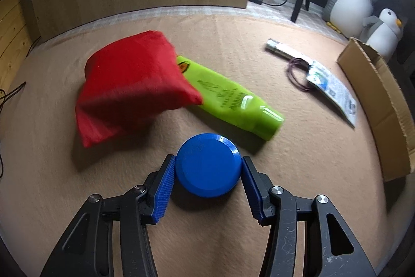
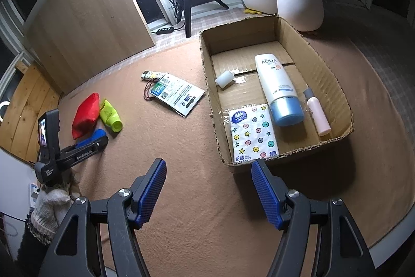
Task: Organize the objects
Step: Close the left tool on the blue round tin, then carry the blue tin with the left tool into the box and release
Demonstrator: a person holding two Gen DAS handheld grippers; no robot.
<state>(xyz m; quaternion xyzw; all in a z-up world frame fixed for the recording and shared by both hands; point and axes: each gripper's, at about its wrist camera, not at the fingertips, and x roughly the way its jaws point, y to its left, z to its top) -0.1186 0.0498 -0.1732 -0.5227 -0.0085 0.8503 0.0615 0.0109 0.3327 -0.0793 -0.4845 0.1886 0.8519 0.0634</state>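
About halfway, I'd say — the cardboard box [image 2: 337,85] at one o'clock holds four items, while the left tongs [image 1: 207,170] pinch a blue round container [image 1: 207,165] and the right tongs [image 2: 208,188] gape empty — red pouch [image 1: 129,85] and green tube [image 1: 233,98] are left.

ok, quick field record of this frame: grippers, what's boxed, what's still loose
left gripper: shut on blue round container
right gripper: open, holding nothing
cardboard box: AQUA tube, tissue pack, pink bottle, small white piece
loose on mat: red pouch, green tube, leaflet
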